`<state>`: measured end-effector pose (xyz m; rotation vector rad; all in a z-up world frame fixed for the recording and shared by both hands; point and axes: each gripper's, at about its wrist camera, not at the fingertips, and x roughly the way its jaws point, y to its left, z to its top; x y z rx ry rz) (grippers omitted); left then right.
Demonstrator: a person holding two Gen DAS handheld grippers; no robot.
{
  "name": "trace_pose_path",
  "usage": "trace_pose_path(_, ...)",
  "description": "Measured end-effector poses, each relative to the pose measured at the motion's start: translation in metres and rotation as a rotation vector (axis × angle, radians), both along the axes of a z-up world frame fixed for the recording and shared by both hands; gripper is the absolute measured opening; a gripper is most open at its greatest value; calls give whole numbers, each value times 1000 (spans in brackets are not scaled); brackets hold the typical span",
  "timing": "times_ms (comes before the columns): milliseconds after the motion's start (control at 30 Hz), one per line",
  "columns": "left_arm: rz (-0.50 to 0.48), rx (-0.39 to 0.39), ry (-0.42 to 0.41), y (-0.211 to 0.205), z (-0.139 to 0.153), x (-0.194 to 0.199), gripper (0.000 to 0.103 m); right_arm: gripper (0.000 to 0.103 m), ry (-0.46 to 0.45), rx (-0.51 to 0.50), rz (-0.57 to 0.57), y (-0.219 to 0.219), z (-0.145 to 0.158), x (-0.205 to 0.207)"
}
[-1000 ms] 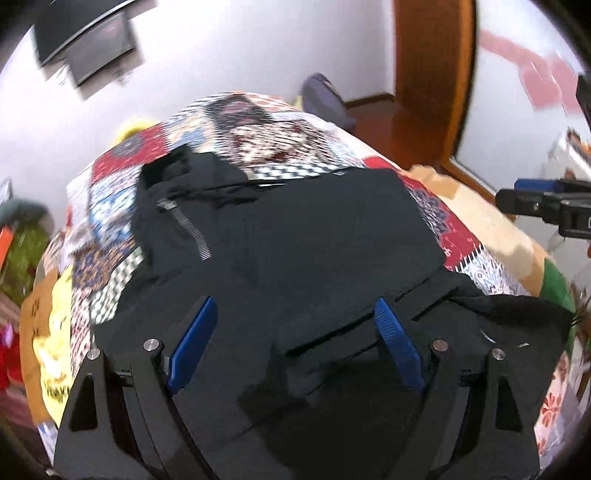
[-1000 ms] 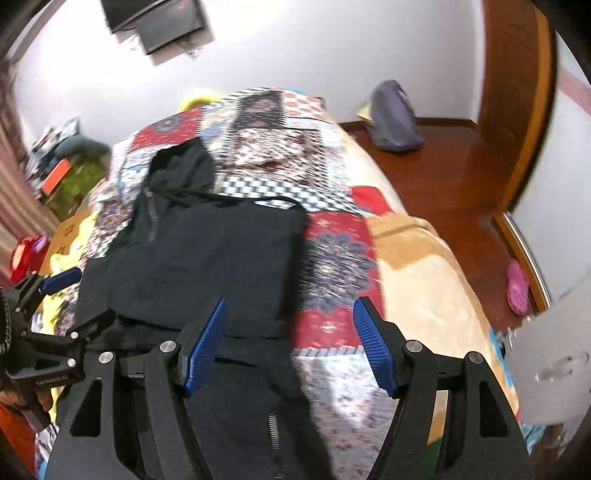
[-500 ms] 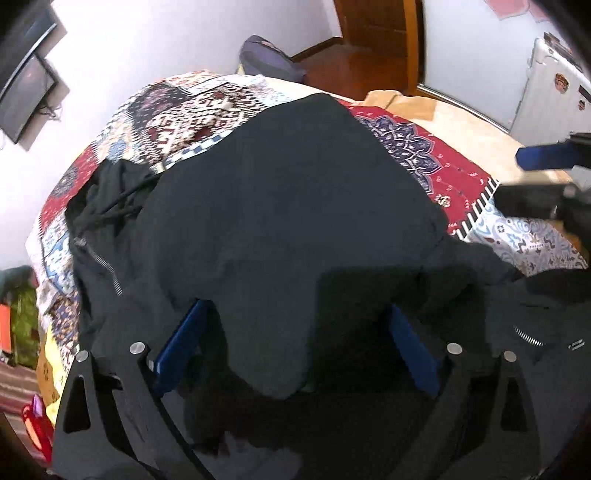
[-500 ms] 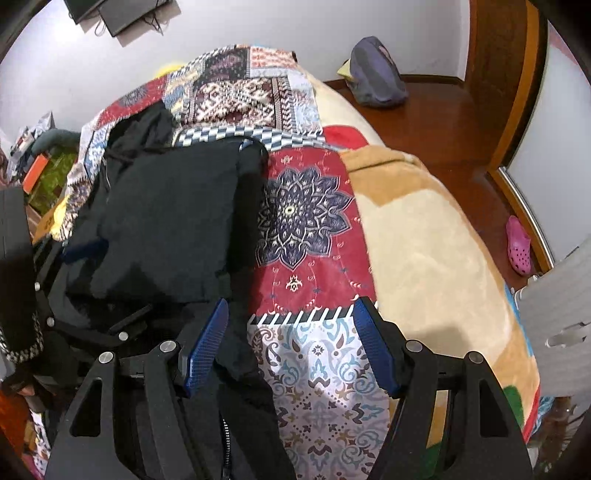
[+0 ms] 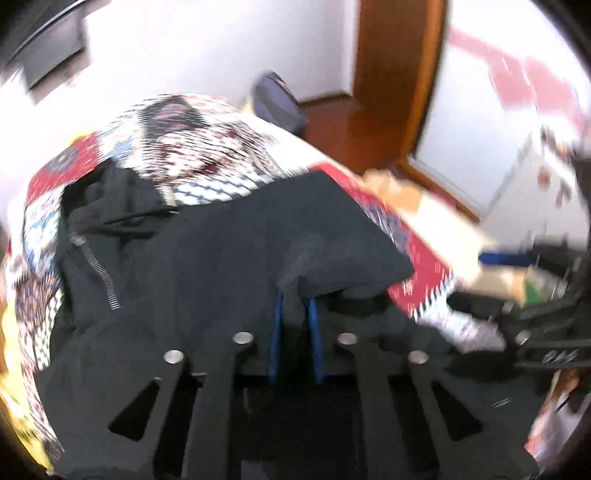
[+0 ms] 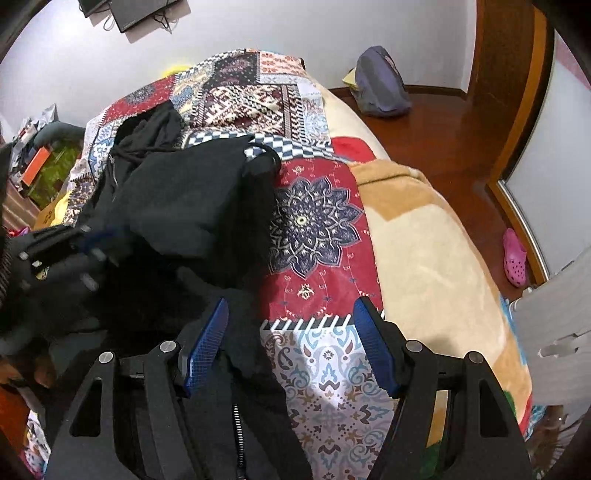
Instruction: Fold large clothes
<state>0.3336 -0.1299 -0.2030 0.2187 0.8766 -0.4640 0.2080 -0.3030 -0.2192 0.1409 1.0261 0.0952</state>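
A black zip-up hoodie (image 5: 221, 258) lies on a patchwork bedspread (image 6: 314, 221), its hood toward the wall and one side folded over its middle. My left gripper (image 5: 295, 299) is closing tight on the near edge of that fold, and its blue pads press the black cloth between them. From the right wrist view the hoodie (image 6: 184, 199) fills the left half, with the left gripper (image 6: 92, 240) blurred at its left edge. My right gripper (image 6: 291, 310) hangs open over the hoodie's near right edge. Its left finger is above black cloth beside the zipper (image 6: 236, 432), and nothing sits between its pads.
A beige blanket (image 6: 424, 240) covers the bed's right side. On the wooden floor beyond lie a grey-purple backpack (image 6: 380, 88) and a pink clog (image 6: 514, 258). A dark screen (image 6: 140, 11) hangs on the white wall. Clutter (image 6: 48, 166) sits left of the bed.
The left gripper went from wide open over the hoodie to shut on the folded edge, and it shifted. The fold is now bunched and lifted. The right gripper sank slightly, still open.
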Motion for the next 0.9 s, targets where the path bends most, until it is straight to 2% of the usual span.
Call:
trace_pose_path(67, 54, -68, -20, 24, 21, 0, 9, 67, -11, -6, 6, 4, 4, 0)
trace_pose_path(200, 153, -144, -95, 76, 58, -9, 7, 67, -31, -17, 25, 18, 12, 5)
trace_pose_path(300, 216, -205, -126, 111, 75, -17, 7, 67, -39, -15, 43, 32, 15, 12)
trace_pose_path(400, 278, -231, -148, 147, 82, -30, 7, 67, -43, -4, 70, 48, 16, 20)
trace_pose_path(533, 328, -256, -115, 182, 69, -40, 7, 67, -27, -15, 113, 73, 7, 32)
trace_pose_path(767, 394, -241, -7, 222, 14, -58, 7, 67, 90, -68, 206, 112, -32, 43)
trace_pose_path(900, 420, -280, 67, 240, -12, -71, 7, 68, 83, -101, 221, 117, -36, 38)
